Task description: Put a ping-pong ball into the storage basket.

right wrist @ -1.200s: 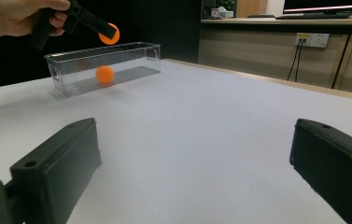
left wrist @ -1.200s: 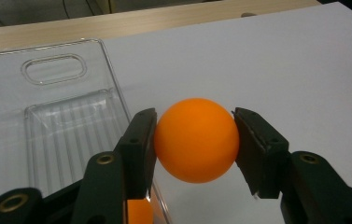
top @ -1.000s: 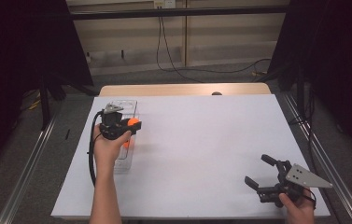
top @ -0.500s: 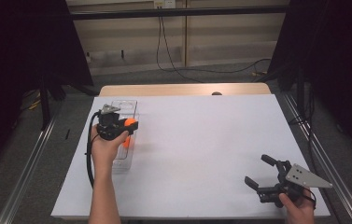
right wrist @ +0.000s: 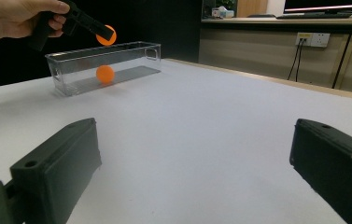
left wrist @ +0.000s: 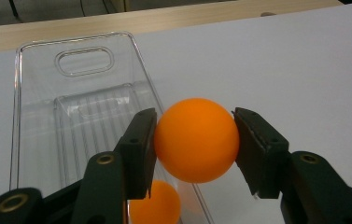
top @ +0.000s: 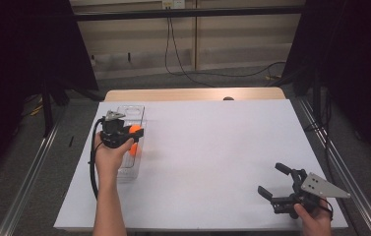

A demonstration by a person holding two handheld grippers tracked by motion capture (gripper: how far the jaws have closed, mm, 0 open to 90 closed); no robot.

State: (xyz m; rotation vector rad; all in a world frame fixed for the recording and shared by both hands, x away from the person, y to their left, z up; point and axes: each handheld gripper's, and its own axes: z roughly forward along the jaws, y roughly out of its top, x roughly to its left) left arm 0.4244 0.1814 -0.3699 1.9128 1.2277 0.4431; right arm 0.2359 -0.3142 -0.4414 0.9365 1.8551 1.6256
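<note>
Nearest, the right gripper (top: 282, 188) rests with jaws wide, well apart from the bin (top: 130, 142). Farther off, the left gripper (left wrist: 194, 140) clamps a ball (left wrist: 196, 139) above the bin's right wall. The right gripper view shows a second ball (right wrist: 104, 73) inside the bin.

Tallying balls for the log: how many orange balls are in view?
2. One ball is clamped in the left gripper above the clear bin; the other ball lies inside the bin.
</note>
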